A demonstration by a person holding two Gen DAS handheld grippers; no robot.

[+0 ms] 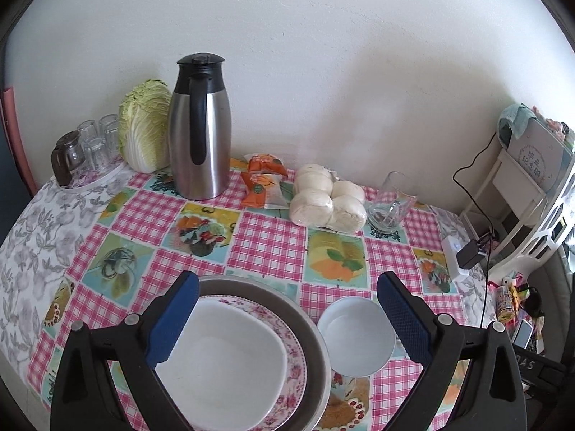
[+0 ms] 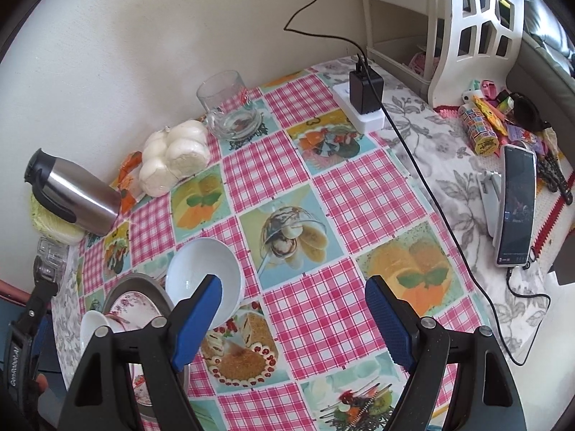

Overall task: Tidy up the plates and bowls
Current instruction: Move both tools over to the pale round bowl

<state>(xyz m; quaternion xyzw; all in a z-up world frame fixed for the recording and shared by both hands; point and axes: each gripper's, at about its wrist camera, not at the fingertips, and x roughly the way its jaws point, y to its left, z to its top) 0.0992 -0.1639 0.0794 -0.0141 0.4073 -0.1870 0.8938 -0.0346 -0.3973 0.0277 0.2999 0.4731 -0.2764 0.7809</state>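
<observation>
**Bowl beside the stacked plates, both grippers empty**

The bowl [image 1: 355,336] is small, white and glazed, and sits upright on the desk [image 1: 266,240] just to the right of a stack: a white dish [image 1: 230,359] on a floral plate [image 1: 293,355] on a grey metal plate [image 1: 316,327]. From the right wrist view the bowl [image 2: 205,276] nearly touches the grey plate's rim; whether they actually touch I cannot tell.

The left gripper [image 1: 287,323] hovers over the stack with its fingers [image 1: 172,323] spread wide and nothing between the pads. The right gripper [image 2: 293,327] is also released and empty, its left finger [image 2: 197,319] overlapping the bowl's near rim in the picture.

The bowl is probably ceramic: stiff, fairly light, breakable, with a slick glaze. The rim looks like the best hold, one pad inside the wall and one outside, squeezed firmly so it does not slip or tilt. It should be set into the white dish gently, since hard contact could chip either piece.
</observation>
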